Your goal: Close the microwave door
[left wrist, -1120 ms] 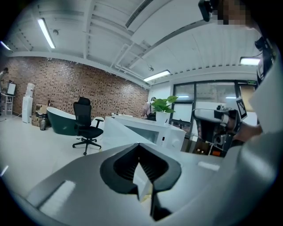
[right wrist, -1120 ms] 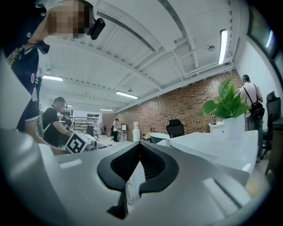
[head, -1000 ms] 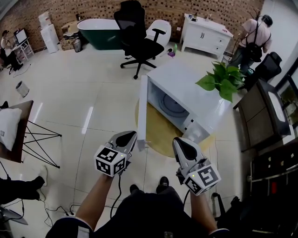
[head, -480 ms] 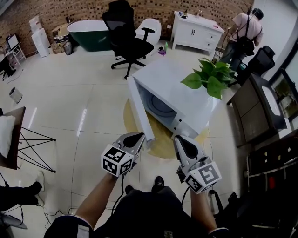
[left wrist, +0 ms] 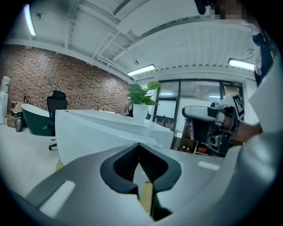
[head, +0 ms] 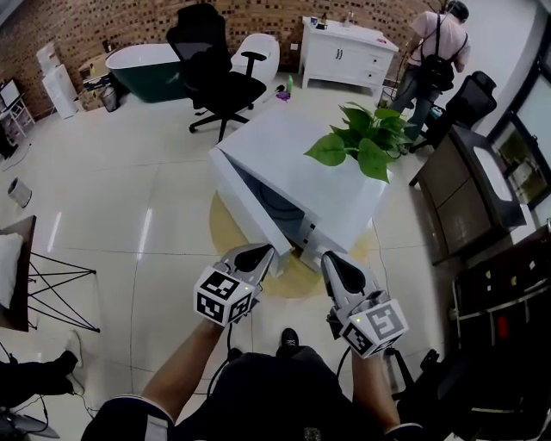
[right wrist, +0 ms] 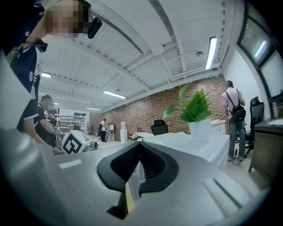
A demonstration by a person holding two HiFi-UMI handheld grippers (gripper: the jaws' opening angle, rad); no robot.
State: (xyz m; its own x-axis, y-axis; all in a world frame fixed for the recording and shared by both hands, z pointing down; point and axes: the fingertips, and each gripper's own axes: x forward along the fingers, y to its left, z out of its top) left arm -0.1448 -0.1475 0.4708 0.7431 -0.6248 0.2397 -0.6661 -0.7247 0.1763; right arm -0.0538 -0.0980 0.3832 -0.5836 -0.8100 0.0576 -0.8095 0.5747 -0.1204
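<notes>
The left gripper (head: 262, 253), jaws shut on nothing, is at the free edge of the door (head: 245, 202). The door stands slightly ajar on the microwave (head: 293, 146). The right gripper (head: 332, 261), jaws also closed and empty, is near the microwave's front corner. A plant (head: 362, 142) stands on top.

A black office chair (head: 209, 71) stands on the pale tiled floor (head: 129, 198) before a brick wall (head: 112, 21). Just left of the chair lies a dark green bathtub (head: 142, 67); just right of it sits a rounded white piece (head: 258, 50), and farther right a white cabinet (head: 344, 52). Beyond that, well right of the chair, a person with a backpack (head: 433, 47) stands. Nearer the camera than the chair are a leafy green plant (head: 357, 142) and a round yellow rug (head: 222, 232). Far to the chair's left and nearer, a dark side table (head: 19, 284) stands on thin black wire legs (head: 60, 288).
</notes>
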